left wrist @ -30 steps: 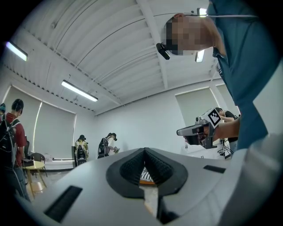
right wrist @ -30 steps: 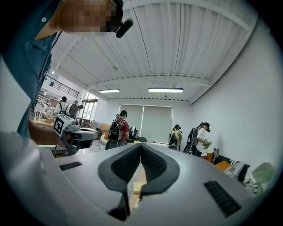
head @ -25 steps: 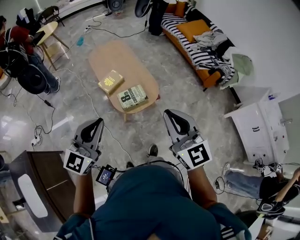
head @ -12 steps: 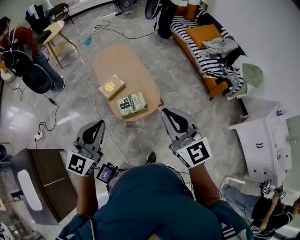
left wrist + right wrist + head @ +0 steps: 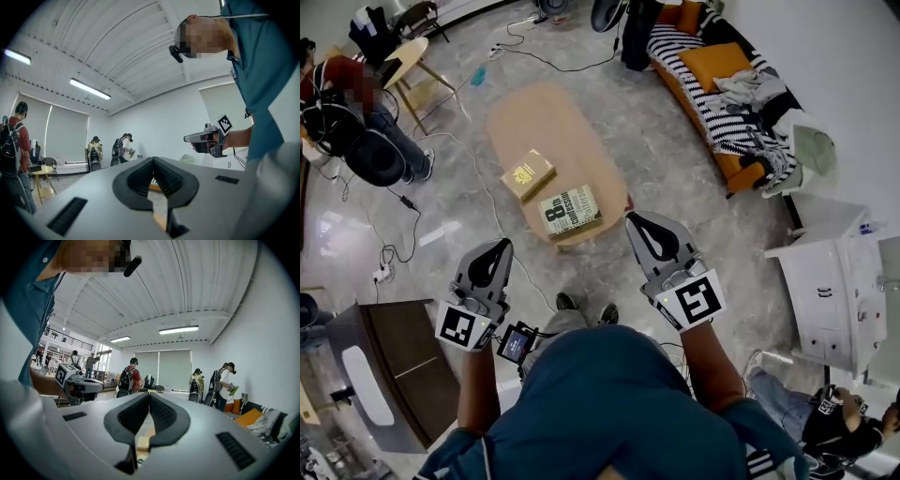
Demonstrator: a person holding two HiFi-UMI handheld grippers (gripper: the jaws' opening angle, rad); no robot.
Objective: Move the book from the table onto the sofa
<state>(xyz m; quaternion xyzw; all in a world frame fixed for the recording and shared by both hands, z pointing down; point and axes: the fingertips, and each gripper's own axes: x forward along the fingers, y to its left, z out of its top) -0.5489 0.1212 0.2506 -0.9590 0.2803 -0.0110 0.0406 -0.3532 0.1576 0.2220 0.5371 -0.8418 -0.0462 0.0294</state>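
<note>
Two books lie on the oval wooden table (image 5: 539,122) in the head view: a white-and-green book (image 5: 569,210) at the near end and a yellowish book (image 5: 528,174) behind it. The orange sofa (image 5: 712,80) with a striped throw stands at the upper right. My left gripper (image 5: 498,247) and right gripper (image 5: 639,225) are held level over the floor, short of the table's near end, both shut and empty. The left gripper view shows closed jaws (image 5: 152,163) and the right gripper (image 5: 206,138) beside them. The right gripper view shows closed jaws (image 5: 149,398) too.
A white cabinet (image 5: 825,281) stands at the right and a dark cabinet (image 5: 389,361) at the lower left. Cables (image 5: 403,202) trail over the floor left of the table. A chair (image 5: 408,61) and a seated person (image 5: 352,112) are at the upper left. Clothes lie piled on the sofa.
Both grippers have come nearer to the table's near end; the white-and-green book now lies closer to them. Both jaws stayed shut.
</note>
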